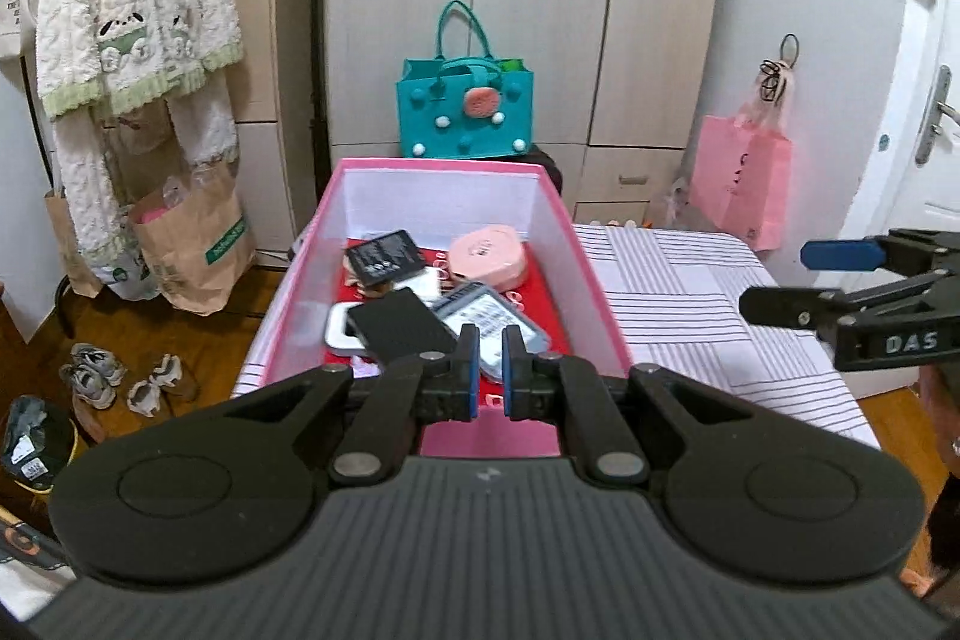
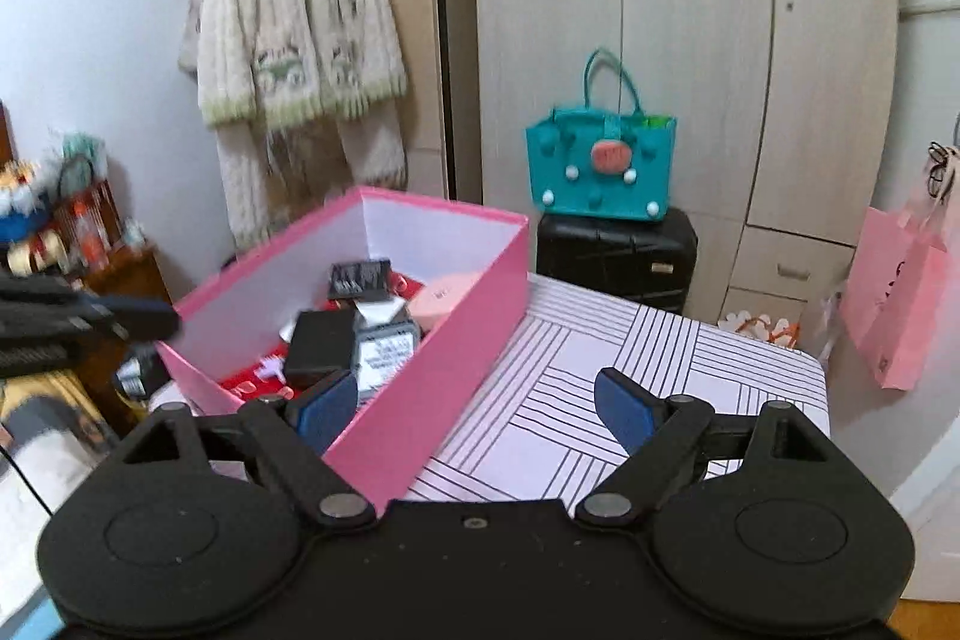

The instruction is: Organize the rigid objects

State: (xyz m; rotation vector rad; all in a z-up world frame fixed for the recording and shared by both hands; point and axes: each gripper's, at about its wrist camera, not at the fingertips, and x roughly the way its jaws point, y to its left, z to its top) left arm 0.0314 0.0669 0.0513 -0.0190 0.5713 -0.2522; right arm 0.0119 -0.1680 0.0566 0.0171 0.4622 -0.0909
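Observation:
A pink box [image 1: 600,280] [image 2: 456,340] with a red lining stands on the striped table cloth [image 1: 690,292] [image 2: 600,370]. Inside it lie a black flat case [image 1: 399,325] [image 2: 318,346], a grey labelled device [image 1: 498,322] [image 2: 384,349], a round pink case [image 1: 489,253] [image 2: 444,301], a dark printed pack [image 1: 384,256] [image 2: 359,279] and a white-framed item [image 1: 342,331]. My left gripper [image 1: 492,370] [image 2: 150,316] is shut and empty over the box's near end. My right gripper [image 2: 474,409] [image 1: 804,280] stands open and empty, its left finger over the box's near wall and its right finger over the cloth.
A teal bag [image 1: 465,112] sits on a black suitcase [image 2: 618,256] before the wardrobe. A pink paper bag [image 1: 744,190] hangs at the right. At the left hang a fluffy cardigan [image 1: 132,10] and a brown paper bag [image 1: 192,244]. Shoes [image 1: 96,376] lie on the wooden floor.

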